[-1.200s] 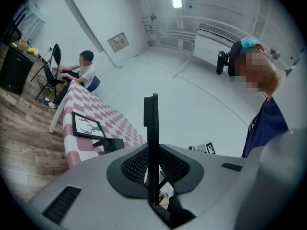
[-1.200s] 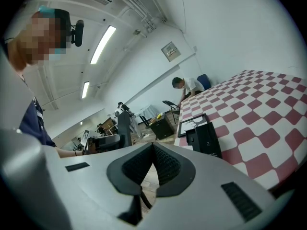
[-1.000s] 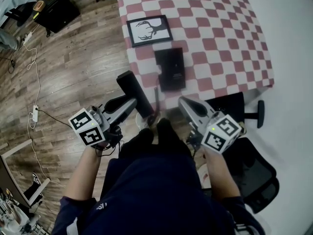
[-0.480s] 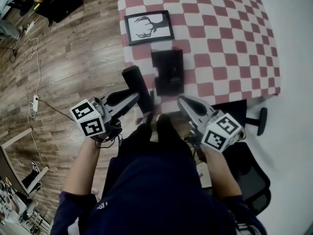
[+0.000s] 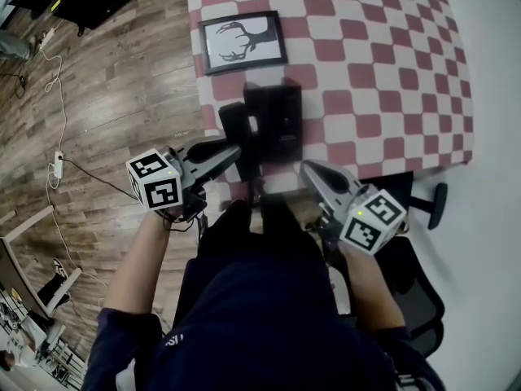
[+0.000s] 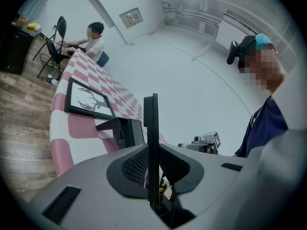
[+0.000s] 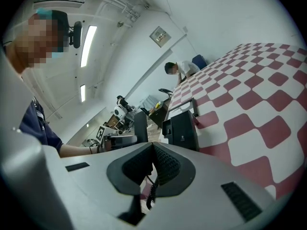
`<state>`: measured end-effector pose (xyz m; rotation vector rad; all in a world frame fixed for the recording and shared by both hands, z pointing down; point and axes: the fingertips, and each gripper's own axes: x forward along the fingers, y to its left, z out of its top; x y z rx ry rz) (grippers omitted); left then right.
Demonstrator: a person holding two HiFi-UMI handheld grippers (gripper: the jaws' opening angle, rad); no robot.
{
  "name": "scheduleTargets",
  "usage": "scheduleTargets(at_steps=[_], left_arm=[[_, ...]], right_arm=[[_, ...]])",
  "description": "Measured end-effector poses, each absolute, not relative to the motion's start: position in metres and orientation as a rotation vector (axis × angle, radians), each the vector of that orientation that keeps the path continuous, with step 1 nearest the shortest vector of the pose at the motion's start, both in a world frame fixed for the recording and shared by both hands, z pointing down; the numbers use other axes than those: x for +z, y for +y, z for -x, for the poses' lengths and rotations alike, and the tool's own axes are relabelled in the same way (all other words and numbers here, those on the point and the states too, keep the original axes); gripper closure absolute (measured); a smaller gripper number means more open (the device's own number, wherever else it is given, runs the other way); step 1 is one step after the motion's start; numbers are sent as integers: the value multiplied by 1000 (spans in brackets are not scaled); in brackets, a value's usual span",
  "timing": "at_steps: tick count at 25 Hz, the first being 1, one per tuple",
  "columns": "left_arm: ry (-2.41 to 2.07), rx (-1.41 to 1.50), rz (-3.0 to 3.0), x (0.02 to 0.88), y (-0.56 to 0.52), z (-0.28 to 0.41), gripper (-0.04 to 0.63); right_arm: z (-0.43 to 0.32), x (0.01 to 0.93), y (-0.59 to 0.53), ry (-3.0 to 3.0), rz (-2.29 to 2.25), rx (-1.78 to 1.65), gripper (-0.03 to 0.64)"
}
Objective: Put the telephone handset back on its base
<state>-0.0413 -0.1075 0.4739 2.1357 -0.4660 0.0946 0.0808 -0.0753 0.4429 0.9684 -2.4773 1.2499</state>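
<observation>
My left gripper (image 5: 231, 152) is shut on the black telephone handset (image 5: 234, 127), which stands upright at the near edge of the checkered table (image 5: 383, 72). In the left gripper view the handset (image 6: 151, 128) shows edge-on between the pads. The black base (image 5: 275, 119) stands on the table just right of the handset, close beside it; whether they touch I cannot tell. The base (image 6: 122, 131) lies left of and beyond the jaws. My right gripper (image 5: 308, 169) hovers shut and empty near the table edge, below the base (image 7: 182, 128). A coiled cord (image 7: 152, 190) hangs under its jaws.
A framed deer picture (image 5: 241, 41) lies on the table beyond the base. A black office chair (image 5: 415, 287) stands at the right, below the table. A cable with a power strip (image 5: 59, 187) runs over the wooden floor at left. A person (image 6: 93, 40) sits at the table's far end.
My left gripper has carried the handset to the right and forward, from off the table's corner to right beside the base. The right gripper has hardly moved.
</observation>
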Motion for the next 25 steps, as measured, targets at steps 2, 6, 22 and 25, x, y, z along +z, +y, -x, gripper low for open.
scheduleTargets(at_steps=[2, 6, 22, 25], left_arm=[[-450, 94, -2130, 480, -113, 36, 506], [-435, 111, -2111, 492, -122, 28, 506], [-357, 126, -2063, 528, -132, 11, 506], [-339, 135, -2061, 531, -130, 6, 505]], right_arm=[[-84, 447, -77, -2466, -969, 1255, 600], [-91, 453, -79, -2441, -969, 1272, 600], [-104, 476, -79, -2373, -972, 1341, 601], [-104, 479, -80, -2370, -971, 1349, 601]])
